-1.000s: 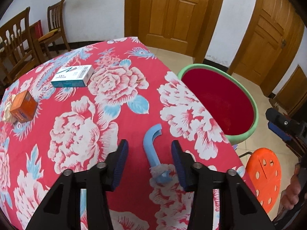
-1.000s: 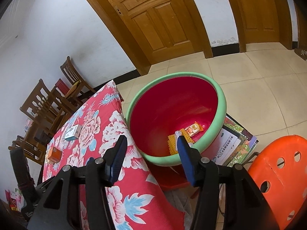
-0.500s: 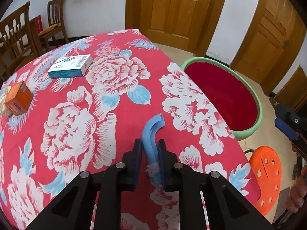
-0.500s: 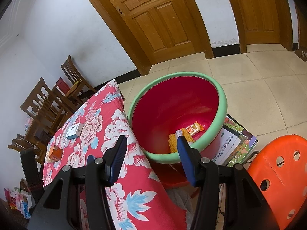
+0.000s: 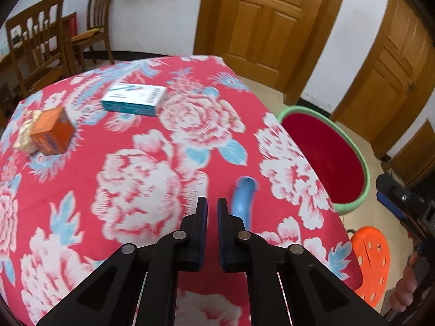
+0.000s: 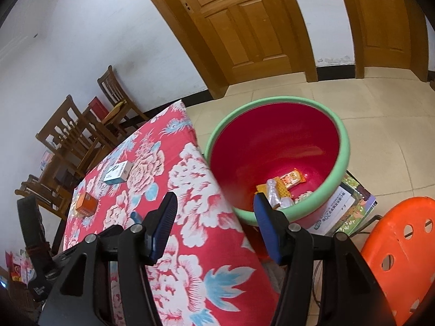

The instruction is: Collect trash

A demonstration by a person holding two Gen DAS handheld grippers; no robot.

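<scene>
A curved blue plastic piece (image 5: 242,194) lies on the flowered tablecloth (image 5: 141,179). It sits just right of my left gripper (image 5: 212,206), outside the jaws. That gripper is shut, and only red cloth shows in the thin gap between its pads. My right gripper (image 6: 214,201) hangs over the table's edge with its jaws opening and nothing between them. Past it on the floor stands a green-rimmed red basin (image 6: 345,146) holding an orange wrapper (image 6: 292,178) and clear plastic (image 6: 273,193). A teal and white box (image 5: 134,99), an orange box (image 5: 51,131) and a crumpled wrapper (image 5: 25,127) lie farther back.
An orange perforated stool (image 6: 402,244) stands beside the basin, with magazines (image 6: 350,209) on the floor under it. Wooden chairs (image 5: 38,43) line the far side of the table. Wooden doors are behind. A person's hand (image 5: 407,285) shows at the lower right.
The left jaws closed from wide open around the blue piece. They then shut fully, and the piece now shows to the right of them. The right jaws spread a little wider.
</scene>
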